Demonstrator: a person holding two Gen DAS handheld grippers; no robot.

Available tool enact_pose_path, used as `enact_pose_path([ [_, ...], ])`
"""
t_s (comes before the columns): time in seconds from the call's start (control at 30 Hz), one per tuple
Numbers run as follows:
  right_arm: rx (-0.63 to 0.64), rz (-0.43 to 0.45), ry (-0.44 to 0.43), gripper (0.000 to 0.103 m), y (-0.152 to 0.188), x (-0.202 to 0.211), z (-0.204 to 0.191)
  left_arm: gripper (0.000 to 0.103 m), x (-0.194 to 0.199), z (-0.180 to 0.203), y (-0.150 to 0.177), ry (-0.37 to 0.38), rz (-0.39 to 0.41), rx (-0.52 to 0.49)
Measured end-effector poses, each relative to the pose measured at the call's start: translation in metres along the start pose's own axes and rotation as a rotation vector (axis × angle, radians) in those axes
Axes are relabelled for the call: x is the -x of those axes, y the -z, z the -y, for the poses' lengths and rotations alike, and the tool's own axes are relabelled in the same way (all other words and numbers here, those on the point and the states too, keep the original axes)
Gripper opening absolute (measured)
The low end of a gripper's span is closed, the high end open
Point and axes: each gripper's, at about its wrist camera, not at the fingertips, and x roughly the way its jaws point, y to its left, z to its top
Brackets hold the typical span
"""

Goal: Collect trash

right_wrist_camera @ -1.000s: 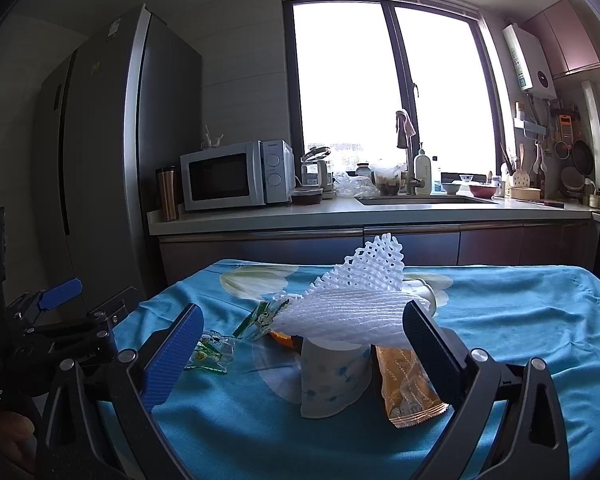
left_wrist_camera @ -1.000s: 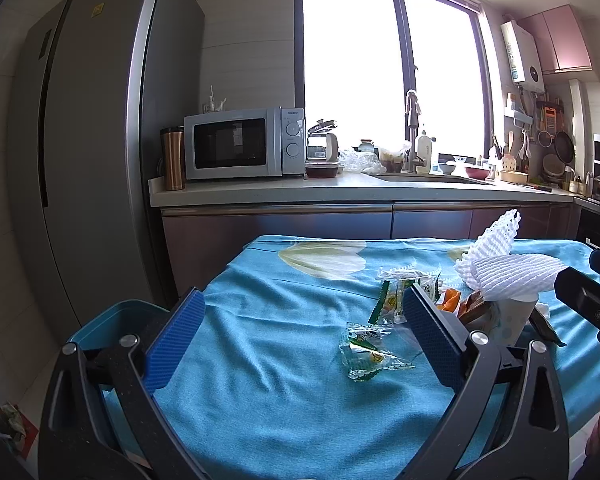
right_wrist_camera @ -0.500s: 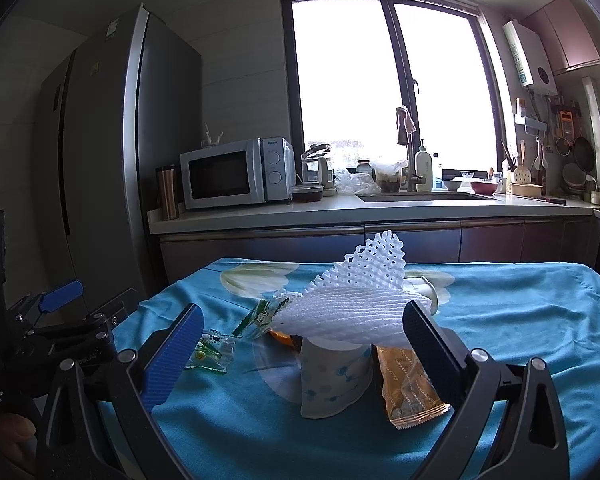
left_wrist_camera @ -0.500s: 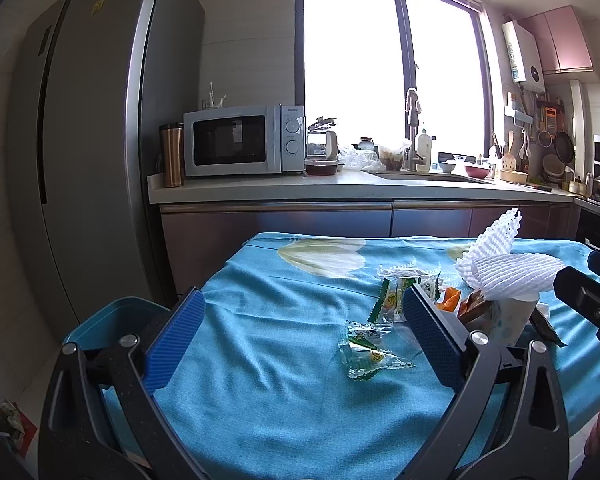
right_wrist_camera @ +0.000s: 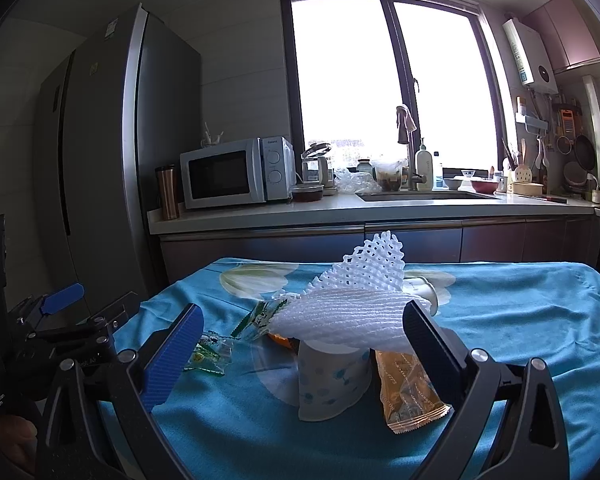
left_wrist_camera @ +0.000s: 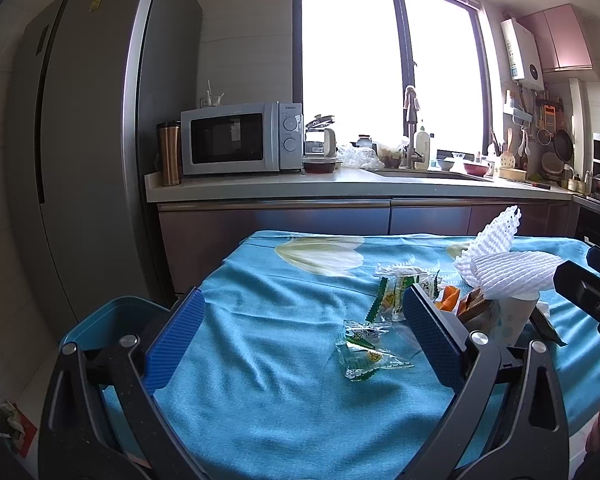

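Both the left gripper (left_wrist_camera: 304,336) and right gripper (right_wrist_camera: 304,354) gape wide, holding nothing. Trash clusters mid-table: foam net (right_wrist_camera: 340,312) atop paper cup (right_wrist_camera: 332,380), candy wrappers (left_wrist_camera: 364,350) beside. Bare blue tablecloth (left_wrist_camera: 260,360) stretches toward the left edge, near the bin (left_wrist_camera: 112,316).

Hardly anything differs from a second ago. The left gripper (left_wrist_camera: 304,330) has eased a touch toward the table, so the clear sweet wrappers (left_wrist_camera: 364,350) sit marginally nearer its open fingers than before.
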Motion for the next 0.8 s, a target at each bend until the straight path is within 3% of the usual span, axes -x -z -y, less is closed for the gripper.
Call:
enact_pose_path([
  [0.3, -0.031, -0.021, 0.029, 0.094, -0.005, -0.012, 0.016, 0.097, -0.015, 0.008, 0.002, 0.072, -0.055, -0.006],
  [0.57, -0.146, -0.136, 0.034, 0.086, 0.000, -0.038, 0.052, 0.097, -0.035, 0.023, 0.006, 0.131, -0.106, -0.031],
  [0.67, -0.195, -0.167, 0.003, 0.073, 0.004, -0.045, 0.063, 0.097, -0.042, 0.023, 0.007, 0.140, -0.127, -0.035],
  [0.8, -0.213, -0.165, -0.016, 0.045, 0.004, -0.045, 0.069, 0.097, -0.059, 0.021, 0.010, 0.171, -0.201, -0.033],
])
